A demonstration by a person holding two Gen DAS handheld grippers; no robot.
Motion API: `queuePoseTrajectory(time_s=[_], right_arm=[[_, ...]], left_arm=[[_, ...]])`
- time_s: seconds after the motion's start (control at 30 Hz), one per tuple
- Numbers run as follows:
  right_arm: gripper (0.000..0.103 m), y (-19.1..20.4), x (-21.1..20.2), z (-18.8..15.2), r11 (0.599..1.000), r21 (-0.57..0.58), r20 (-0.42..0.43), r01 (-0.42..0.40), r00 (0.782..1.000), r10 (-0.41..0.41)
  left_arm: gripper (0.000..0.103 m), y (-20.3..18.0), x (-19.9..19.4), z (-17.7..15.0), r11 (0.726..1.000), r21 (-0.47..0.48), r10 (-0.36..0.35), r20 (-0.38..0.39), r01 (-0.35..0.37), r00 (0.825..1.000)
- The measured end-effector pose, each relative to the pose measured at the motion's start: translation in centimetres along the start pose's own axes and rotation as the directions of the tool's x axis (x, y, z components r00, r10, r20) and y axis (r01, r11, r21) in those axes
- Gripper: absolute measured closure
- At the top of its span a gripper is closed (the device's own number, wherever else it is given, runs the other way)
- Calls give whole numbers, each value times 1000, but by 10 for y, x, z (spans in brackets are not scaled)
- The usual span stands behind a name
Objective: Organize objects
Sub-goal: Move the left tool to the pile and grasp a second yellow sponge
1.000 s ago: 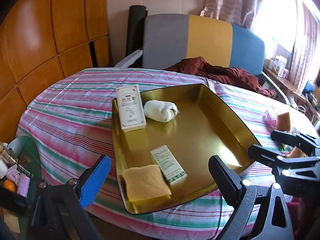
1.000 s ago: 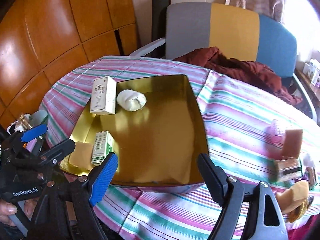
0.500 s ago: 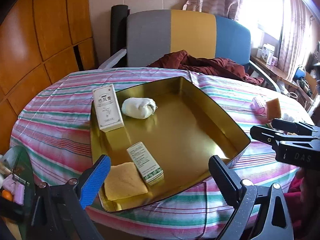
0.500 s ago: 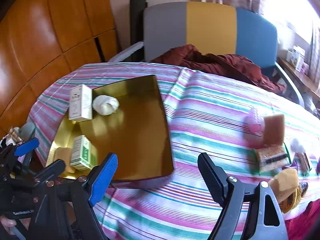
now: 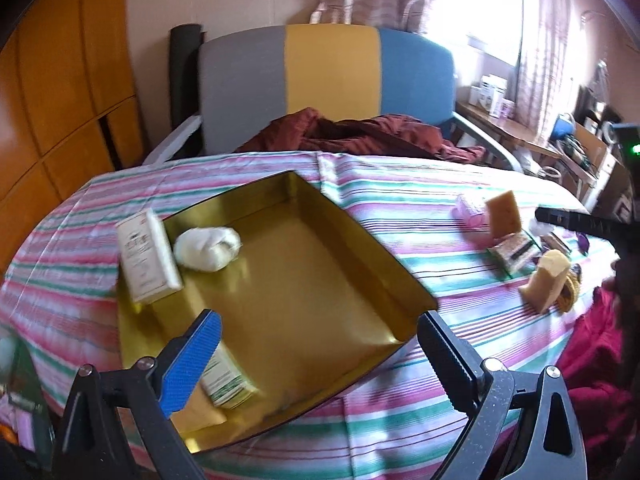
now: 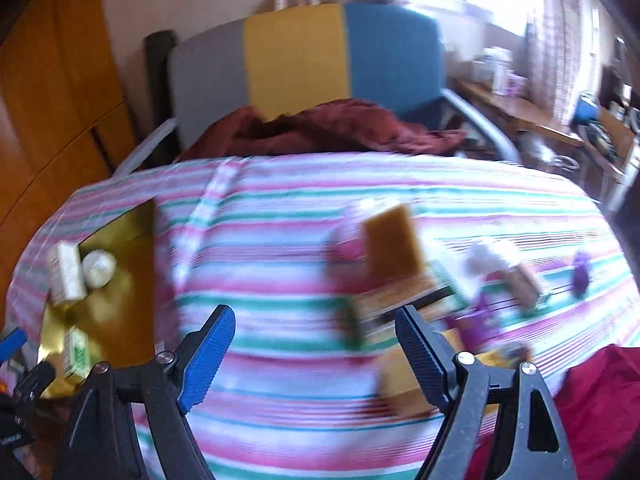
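Gold tray (image 5: 304, 280) on the striped tablecloth (image 5: 420, 248) holds a white box (image 5: 146, 256) with unreadable print, while left gripper (image 5: 316, 344) and right gripper (image 6: 316, 340) hover spread, empty.

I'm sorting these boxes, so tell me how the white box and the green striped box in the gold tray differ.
The white box is larger and plain pale; the green striped box is smaller, with green bands. The white box leans on the rim at the far left of the gold tray; the green striped box lies flat near the front, partly behind the left gripper. Both are slim cartons in the tray.
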State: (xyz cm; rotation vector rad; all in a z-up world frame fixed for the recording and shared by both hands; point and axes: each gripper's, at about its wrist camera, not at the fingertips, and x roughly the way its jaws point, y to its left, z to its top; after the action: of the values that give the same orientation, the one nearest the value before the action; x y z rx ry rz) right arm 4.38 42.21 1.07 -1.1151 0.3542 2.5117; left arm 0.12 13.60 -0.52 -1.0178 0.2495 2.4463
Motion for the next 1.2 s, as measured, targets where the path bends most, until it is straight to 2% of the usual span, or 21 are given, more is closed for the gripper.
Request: queuePoseTrajectory(time_s=[0.23, 0.37, 0.57, 0.67, 0.97, 1.2], right_arm=[[19, -72, -1, 25, 985, 121, 57, 126, 989, -133], [19, -107, 9, 28, 968, 193, 85, 162, 980, -181], [19, -141, 26, 17, 940, 306, 54, 150, 983, -174], [19, -148, 21, 16, 930, 343, 76, 132, 983, -168], [19, -157, 20, 14, 915, 396, 80, 79, 990, -120], [19, -159, 24, 13, 912, 408, 69, 37, 995, -71]], left_arm=[[4, -39, 15, 19, 995, 53, -88, -26, 89, 996], [4, -63, 27, 32, 987, 68, -144, -50, 147, 988], [4, -103, 51, 53, 974, 111, -191, -73, 198, 979], [4, -123, 68, 66, 965, 106, -232, -95, 241, 968], [4, -180, 124, 89, 943, 83, -306, -174, 323, 936], [4, -214, 165, 103, 931, 56, -341, -219, 361, 914]])
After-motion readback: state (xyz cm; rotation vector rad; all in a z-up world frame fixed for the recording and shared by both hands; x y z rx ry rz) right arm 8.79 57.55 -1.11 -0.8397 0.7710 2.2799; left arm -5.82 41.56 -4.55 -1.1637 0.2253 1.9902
